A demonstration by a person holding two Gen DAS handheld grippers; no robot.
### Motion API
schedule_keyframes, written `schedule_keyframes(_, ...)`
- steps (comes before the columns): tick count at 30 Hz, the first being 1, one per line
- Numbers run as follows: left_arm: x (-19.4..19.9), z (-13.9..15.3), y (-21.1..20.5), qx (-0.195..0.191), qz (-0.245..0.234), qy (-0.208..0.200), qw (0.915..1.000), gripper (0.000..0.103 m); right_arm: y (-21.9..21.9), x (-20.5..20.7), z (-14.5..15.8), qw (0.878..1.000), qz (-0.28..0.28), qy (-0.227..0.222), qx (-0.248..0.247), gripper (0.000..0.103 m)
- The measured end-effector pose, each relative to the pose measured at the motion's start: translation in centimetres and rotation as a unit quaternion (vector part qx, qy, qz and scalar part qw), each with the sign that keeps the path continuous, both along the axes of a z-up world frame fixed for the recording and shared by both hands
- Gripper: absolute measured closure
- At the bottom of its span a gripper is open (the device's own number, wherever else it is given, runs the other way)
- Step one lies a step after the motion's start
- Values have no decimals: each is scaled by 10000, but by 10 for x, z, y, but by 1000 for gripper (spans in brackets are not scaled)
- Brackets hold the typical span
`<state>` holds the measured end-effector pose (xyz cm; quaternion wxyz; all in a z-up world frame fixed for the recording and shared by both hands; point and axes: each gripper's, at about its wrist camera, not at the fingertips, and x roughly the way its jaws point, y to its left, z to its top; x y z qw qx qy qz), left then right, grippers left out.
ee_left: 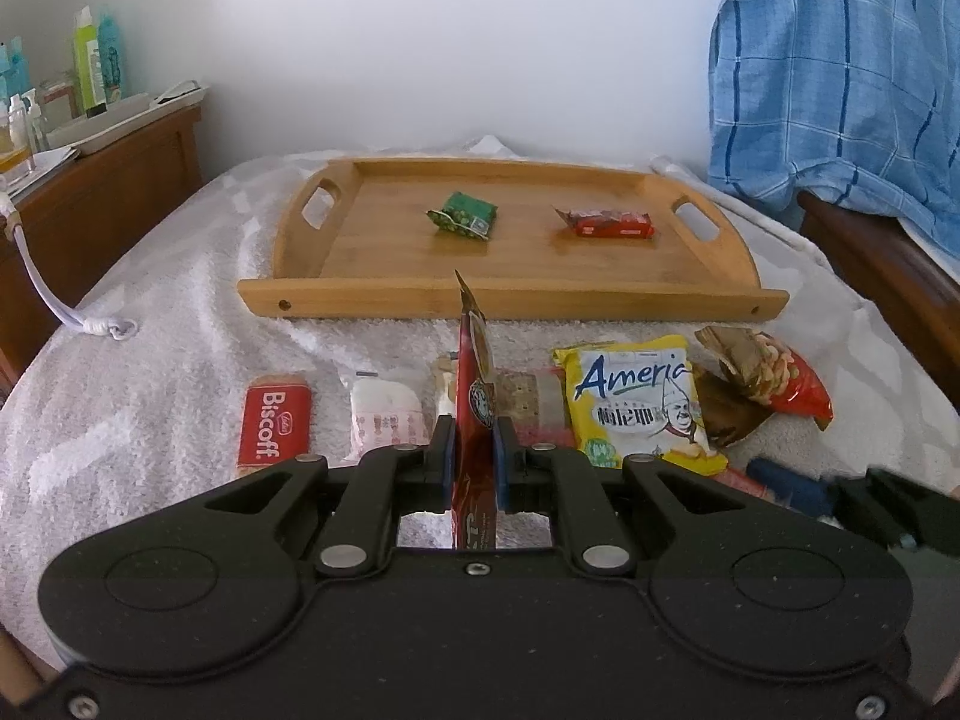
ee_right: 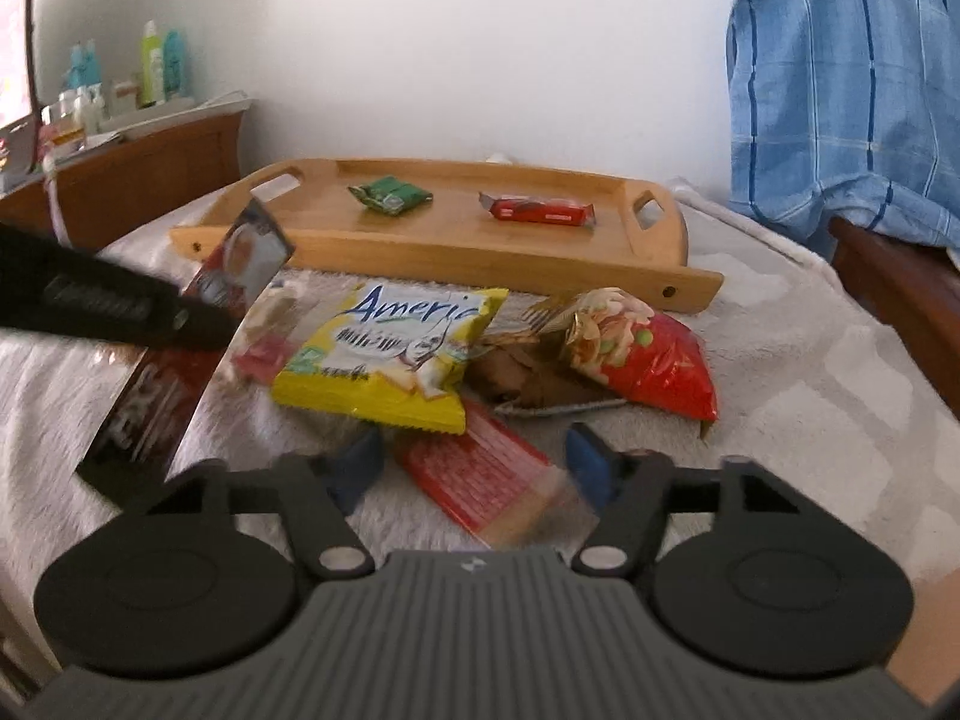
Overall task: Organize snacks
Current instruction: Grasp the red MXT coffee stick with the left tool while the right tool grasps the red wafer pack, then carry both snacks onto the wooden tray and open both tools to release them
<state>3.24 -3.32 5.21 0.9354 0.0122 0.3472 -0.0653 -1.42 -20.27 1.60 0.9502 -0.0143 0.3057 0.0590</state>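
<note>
White towel (ee_left: 180, 324) is spread over the surface, wooden tray (ee_left: 600, 294) set at its far side with a green packet (ee_left: 463, 215) and a red packet (ee_left: 609, 222) on it. Loose snacks are piled nearer, yellow bag (ee_right: 390, 354) among them. Left gripper (ee_left: 474, 450) is clamped on an upright red sachet (ee_left: 474, 384). Right gripper (ee_right: 474, 468) is spread around a red wafer pack (ee_right: 480, 480), pads apart from it.

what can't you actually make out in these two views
- Red sachet label: left wrist view, edge-on, lower part behind the left gripper.
- Red wafer pack print: right wrist view, blurred between the right gripper's pads.
- Shelf bottles: too small.
- Brown packet: under the red bag.
</note>
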Motion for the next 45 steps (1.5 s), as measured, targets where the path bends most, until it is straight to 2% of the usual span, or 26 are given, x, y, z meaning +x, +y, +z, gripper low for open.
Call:
schedule_keyframes(3, -1, 1, 0, -1, 7, -1, 10000, 91, 0, -11, 4, 9999, 74, -15, 124, 57)
schedule_keyframes(8, -3, 2, -1, -25, 25, 6, 10000, 91, 3, -22, 7, 9996, 200, -130, 169, 66)
schedule_keyframes(11, -6, 1, -1, -35, 18, 23, 10000, 91, 6, -27, 7, 9996, 224, -62, 163, 75)
schedule_keyframes(12, -7, 1, -2, -30, 12, 30, 10000, 91, 7, -28, 7, 9995, 264, -7, 143, 68)
schedule_keyframes(13, -7, 1, -2, -23, 8, 36, 10000, 91, 9, -28, 6, 9995, 295, 35, 101, 52)
schedule_keyframes(14, -7, 1, -2, -14, 10, 41, 10000, 91, 10, -28, 5, 9996, 291, 37, 57, 42)
schedule_keyframes(15, -7, 0, -2, -7, 16, 49, 10000, 91, 13, -27, 5, 9995, 302, 8, 10, 38)
schedule_keyframes(21, -6, -1, 1, -62, 89, 111, 9999, 91, 30, -11, -3, 9983, 328, -210, -444, 38)
schedule_keyframes(22, -6, -1, 1, -63, 103, 116, 9999, 91, 31, -11, -3, 9983, 325, -214, -425, 47)
schedule_keyframes(23, -5, -1, 2, -68, 118, 126, 9998, 91, 30, -11, -3, 9987, 299, -211, -358, 62)
schedule_keyframes(24, -5, -1, 2, -84, 128, 135, 9998, 91, 28, -12, -1, 9991, 286, -182, -236, 66)
schedule_keyframes(28, -6, -1, 4, -124, 145, 113, 9998, 91, 14, -18, 3, 9998, 85, -160, 12, 66)
schedule_keyframes(39, -9, 3, 7, -277, 197, 89, 9994, 91, -15, -28, 15, 9934, -982, -599, 12, 65)
schedule_keyframes(45, -10, 7, 6, -308, 174, 58, 9994, 91, -23, -28, 18, 9893, -1178, -852, 127, 66)
